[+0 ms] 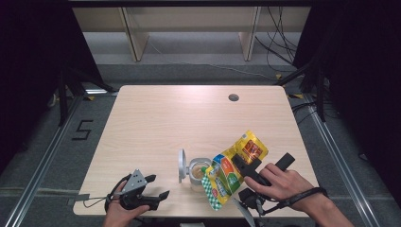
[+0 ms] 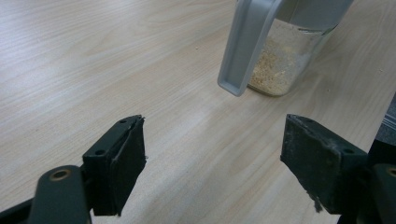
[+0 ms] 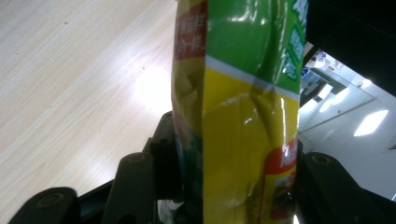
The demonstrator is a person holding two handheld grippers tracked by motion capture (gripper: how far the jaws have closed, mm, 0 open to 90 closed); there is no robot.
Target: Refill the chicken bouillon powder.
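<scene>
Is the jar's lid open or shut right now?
Open. The grey lid stands flipped up at the left of the jar, whose mouth shows tan contents.

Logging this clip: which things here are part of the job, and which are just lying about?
In the job:
- yellow-green pouch, tilted over the jar
- clear jar, lid open
- right gripper, clamping the pouch
- left gripper, open

Lying about:
- shelving
- floor cables

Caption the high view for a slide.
Right gripper tilts a yellow-green pouch over an open jar; left gripper rests open nearby.
</scene>
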